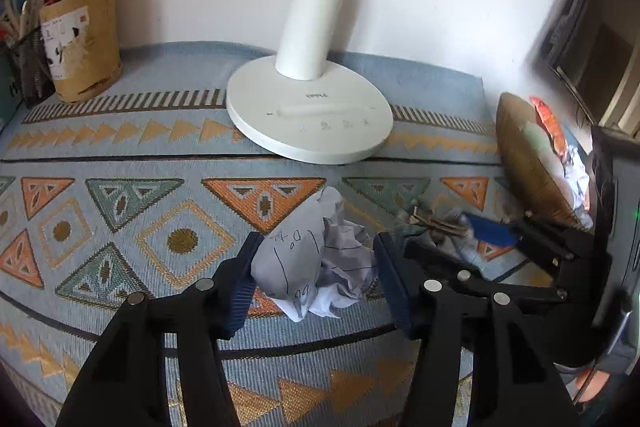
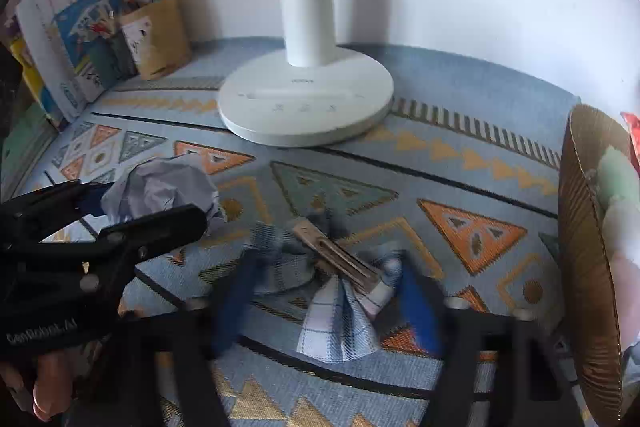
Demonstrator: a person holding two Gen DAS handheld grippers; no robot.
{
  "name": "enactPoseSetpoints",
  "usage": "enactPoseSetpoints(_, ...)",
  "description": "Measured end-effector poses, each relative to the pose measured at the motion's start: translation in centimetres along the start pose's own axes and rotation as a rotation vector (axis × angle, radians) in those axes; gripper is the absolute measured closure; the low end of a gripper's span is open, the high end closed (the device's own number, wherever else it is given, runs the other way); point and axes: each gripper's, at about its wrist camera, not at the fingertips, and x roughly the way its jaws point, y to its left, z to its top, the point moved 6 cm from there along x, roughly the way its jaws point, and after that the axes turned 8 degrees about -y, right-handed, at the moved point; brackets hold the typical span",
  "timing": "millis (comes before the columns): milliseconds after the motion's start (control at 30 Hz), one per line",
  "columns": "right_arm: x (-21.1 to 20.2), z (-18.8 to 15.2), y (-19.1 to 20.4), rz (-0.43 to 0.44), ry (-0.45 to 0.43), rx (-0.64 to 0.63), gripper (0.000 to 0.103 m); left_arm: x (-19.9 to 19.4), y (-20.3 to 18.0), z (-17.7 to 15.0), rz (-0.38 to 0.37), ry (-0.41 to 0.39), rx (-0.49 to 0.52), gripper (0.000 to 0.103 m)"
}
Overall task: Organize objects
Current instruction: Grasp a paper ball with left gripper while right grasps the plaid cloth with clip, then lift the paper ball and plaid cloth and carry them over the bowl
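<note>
A crumpled ball of white paper (image 1: 296, 259) with pen marks lies on the patterned tablecloth (image 1: 120, 227). My left gripper (image 1: 316, 279) has its blue pads against both sides of it. From the right wrist view the same paper ball (image 2: 160, 187) sits at the left inside the left gripper (image 2: 132, 203). A bunched blue plaid cloth (image 2: 336, 331) with a wooden clip (image 2: 332, 251) on it lies between the blurred blue fingers of my right gripper (image 2: 326, 303), which touch its two sides. The right gripper (image 1: 460, 239) also shows at the right of the left wrist view.
A white desk lamp base (image 1: 312, 123) stands behind both objects. A woven brown basket (image 2: 588, 247) holding wrappers and soft items is at the right edge. A cardboard pen holder (image 1: 84, 43), a mesh holder (image 1: 28, 67) and upright books (image 2: 68, 39) fill the back left corner.
</note>
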Motion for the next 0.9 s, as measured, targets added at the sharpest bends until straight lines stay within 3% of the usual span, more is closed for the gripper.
enactPoseSetpoints(33, -0.2, 0.0, 0.1, 0.004, -0.007, -0.003, 0.065, 0.0, 0.3, 0.1, 0.004, -0.007, -0.017, 0.05)
enactPoseSetpoints(133, -0.8, -0.1, 0.2, 0.004, -0.035, -0.002, 0.075, -0.5, 0.8, 0.4, -0.002, -0.042, -0.046, 0.052)
enactPoseSetpoints(267, -1.9, 0.4, -0.4, 0.002, -0.09, 0.033, 0.078, -1.6, 1.2, 0.8, 0.005, -0.094, -0.054, 0.052)
enactPoseSetpoints(467, -4.1, 0.0, -1.2, 0.024, -0.135, 0.112, 0.078, -1.3, 1.3, 1.0, -0.045, -0.079, -0.069, 0.053)
enactPoseSetpoints(633, -6.4, -1.7, -0.9, 0.034, -0.139, 0.155, 0.078, -1.8, 0.3, 0.7, -0.004, -0.092, -0.008, 0.052)
enactPoseSetpoints(733, -8.6, -3.2, -1.6, 0.085, -0.145, 0.21, 0.078, -2.5, -1.8, 0.2, 0.0, -0.096, 0.052, 0.052)
enactPoseSetpoints(900, -15.1, -4.0, -4.9, 0.041, -0.242, 0.219, 0.078, -4.9, -8.4, 0.4, -0.096, -0.138, 0.125, 0.052)
